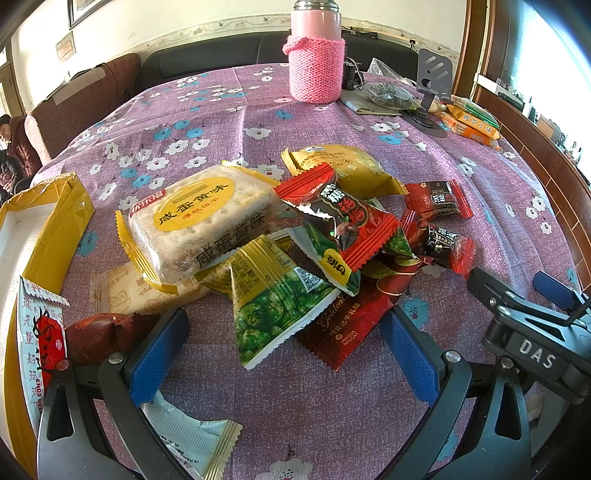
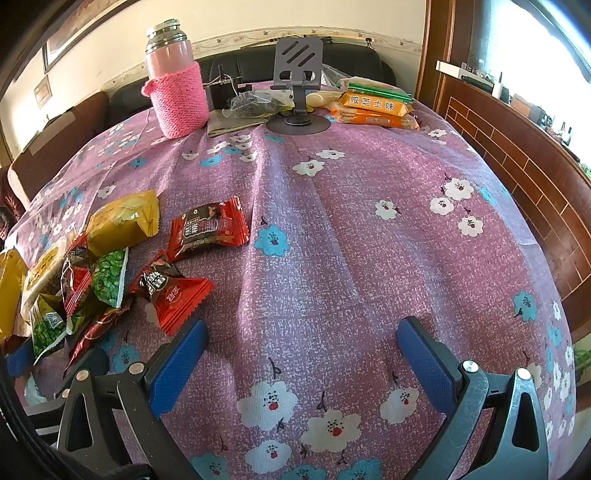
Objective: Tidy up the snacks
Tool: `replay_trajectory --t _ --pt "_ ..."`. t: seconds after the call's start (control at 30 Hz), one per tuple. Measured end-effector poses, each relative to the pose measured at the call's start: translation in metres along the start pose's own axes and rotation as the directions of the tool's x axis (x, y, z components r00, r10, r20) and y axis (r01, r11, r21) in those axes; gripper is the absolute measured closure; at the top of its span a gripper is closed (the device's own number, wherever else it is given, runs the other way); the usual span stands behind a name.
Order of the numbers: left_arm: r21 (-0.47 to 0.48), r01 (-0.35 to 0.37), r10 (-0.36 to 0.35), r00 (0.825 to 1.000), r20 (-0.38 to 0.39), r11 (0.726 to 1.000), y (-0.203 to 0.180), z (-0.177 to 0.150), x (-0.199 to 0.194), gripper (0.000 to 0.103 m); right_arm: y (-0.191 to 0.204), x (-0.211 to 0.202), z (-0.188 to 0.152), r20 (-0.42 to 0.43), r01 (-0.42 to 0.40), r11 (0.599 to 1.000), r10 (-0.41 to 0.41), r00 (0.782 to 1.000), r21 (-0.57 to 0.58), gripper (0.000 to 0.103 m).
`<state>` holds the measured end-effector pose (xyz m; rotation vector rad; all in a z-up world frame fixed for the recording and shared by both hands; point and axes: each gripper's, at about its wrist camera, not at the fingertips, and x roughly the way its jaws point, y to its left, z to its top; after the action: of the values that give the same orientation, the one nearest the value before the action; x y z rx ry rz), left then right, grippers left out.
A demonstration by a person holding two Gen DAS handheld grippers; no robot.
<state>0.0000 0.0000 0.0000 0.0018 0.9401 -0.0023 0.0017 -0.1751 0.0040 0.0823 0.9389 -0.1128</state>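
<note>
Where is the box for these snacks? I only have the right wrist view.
Observer: The yellow box sits left of the pile, open, with its white inside showing.
Operator: Is the left gripper holding anything?
Observer: No. The left gripper is open; the green pea packet lies between its fingers, not gripped.
Operator: Anything close to it that I'd miss?
Observer: A white packet lies on the cloth just under its left-hand finger, nearest the camera.

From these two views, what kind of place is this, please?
Probably a home living room: a black sofa behind the table, a floral tablecloth, and framed pictures on the wall.
</note>
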Motion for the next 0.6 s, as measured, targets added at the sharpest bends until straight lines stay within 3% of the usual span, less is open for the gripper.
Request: replay_trajectory --t 0.5,0.6 --pt "-0.004 -0.001 0.001 1.000 -0.002 1.000 0.0001 -0.0001 0.0000 0.000 -0.0010 -0.0030 -0.0029 0.001 -0.012 1.000 0.012 1.000 -0.017 0.000" --pt "0.002 0.002 -0.002 0.999 -0.042 1.000 -0.0006 -0.0001 -0.0014 0.000 -0.0012 -0.0029 -0.0028 -0.001 -0.012 1.000 0.012 1.000 -0.017 0.000"
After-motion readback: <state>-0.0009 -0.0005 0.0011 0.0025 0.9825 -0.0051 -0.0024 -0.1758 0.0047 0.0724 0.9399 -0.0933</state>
